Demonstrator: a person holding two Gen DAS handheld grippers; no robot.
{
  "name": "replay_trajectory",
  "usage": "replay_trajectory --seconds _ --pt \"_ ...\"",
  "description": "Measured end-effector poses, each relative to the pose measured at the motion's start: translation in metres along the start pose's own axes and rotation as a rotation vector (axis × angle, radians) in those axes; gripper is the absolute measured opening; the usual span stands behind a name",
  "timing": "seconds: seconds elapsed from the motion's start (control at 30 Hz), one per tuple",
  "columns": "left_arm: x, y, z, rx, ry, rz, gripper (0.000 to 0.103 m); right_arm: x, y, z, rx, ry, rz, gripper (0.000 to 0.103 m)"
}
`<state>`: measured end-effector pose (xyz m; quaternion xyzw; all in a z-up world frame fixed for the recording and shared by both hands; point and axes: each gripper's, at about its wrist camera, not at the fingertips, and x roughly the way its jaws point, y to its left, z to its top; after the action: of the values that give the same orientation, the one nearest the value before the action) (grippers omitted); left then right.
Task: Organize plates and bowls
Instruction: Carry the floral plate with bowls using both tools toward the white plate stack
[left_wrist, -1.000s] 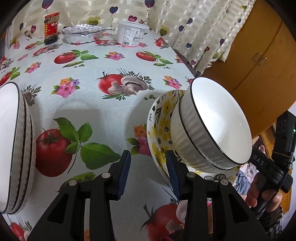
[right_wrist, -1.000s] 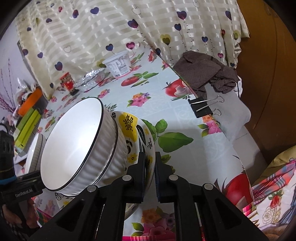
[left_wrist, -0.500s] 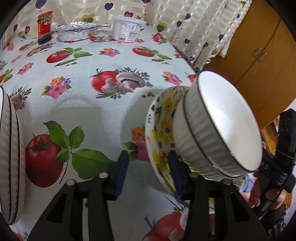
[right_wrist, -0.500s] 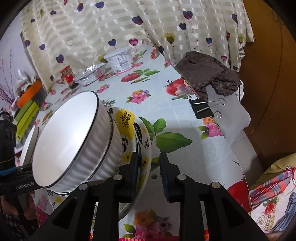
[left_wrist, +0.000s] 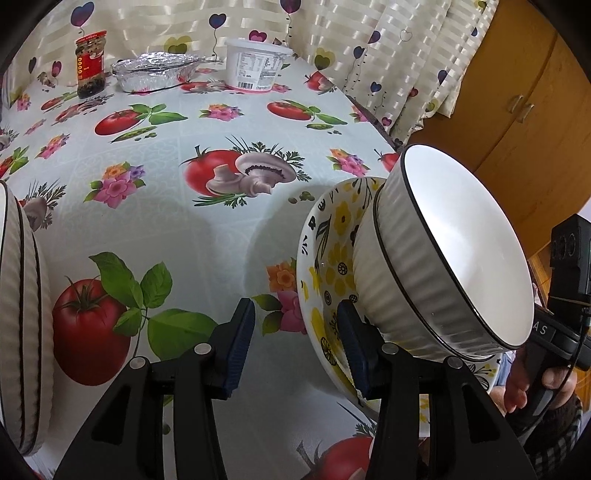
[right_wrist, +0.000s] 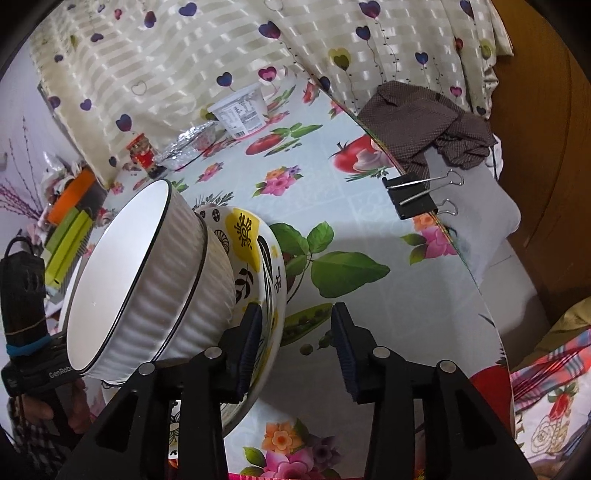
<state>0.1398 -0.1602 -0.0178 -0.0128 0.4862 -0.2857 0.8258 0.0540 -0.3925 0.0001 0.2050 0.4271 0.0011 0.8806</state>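
Note:
A white ribbed bowl with a black rim (left_wrist: 454, 258) sits tilted inside a yellow-flowered bowl (left_wrist: 328, 254) on the tablecloth; both also show in the right wrist view, the white bowl (right_wrist: 147, 280) and the flowered bowl (right_wrist: 255, 251). My left gripper (left_wrist: 295, 339) is open, its right finger against the flowered bowl's left wall. My right gripper (right_wrist: 295, 343) is open, its left finger by the flowered bowl's right rim. A stack of white ribbed bowls (left_wrist: 22, 314) stands at the far left.
At the table's far end stand a jar (left_wrist: 88, 62), a foil tray (left_wrist: 155, 70) and a white tub (left_wrist: 258, 62). A binder clip (right_wrist: 413, 195) grips the table's right edge, with brown cloth (right_wrist: 424, 118) beyond. A wooden cabinet (left_wrist: 517, 110) stands at the right.
My right gripper has opened from shut on the flowered bowl's rim. My left gripper has opened wider. The bowls have settled a little.

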Motion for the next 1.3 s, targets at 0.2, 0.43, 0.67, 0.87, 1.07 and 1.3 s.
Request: replay_trajectory --seconds 0.2,0.43,0.67,0.87,1.07,1.3 --pt "0.000 0.000 0.000 -0.008 -0.002 -0.004 0.047 -0.001 0.001 -0.002 -0.020 -0.030 0.003 0.038" --pt "-0.001 0.002 -0.001 -0.023 -0.009 -0.004 0.047 -0.001 -0.001 -0.005 -0.016 -0.056 0.028 0.033" --pt "-0.001 -0.001 -0.001 -0.035 -0.003 -0.037 0.032 -0.001 0.015 -0.004 -0.057 -0.052 0.034 0.012" --pt "-0.003 -0.007 0.000 -0.020 -0.010 -0.068 0.016 -0.002 0.015 -0.004 -0.047 -0.056 0.036 0.012" --pt "-0.003 -0.008 0.000 -0.025 -0.015 -0.065 0.014 -0.002 0.013 -0.005 -0.038 -0.062 0.024 0.012" --pt "-0.005 -0.006 0.001 -0.035 -0.016 -0.058 0.013 -0.002 0.017 -0.005 -0.032 -0.057 0.008 0.012"
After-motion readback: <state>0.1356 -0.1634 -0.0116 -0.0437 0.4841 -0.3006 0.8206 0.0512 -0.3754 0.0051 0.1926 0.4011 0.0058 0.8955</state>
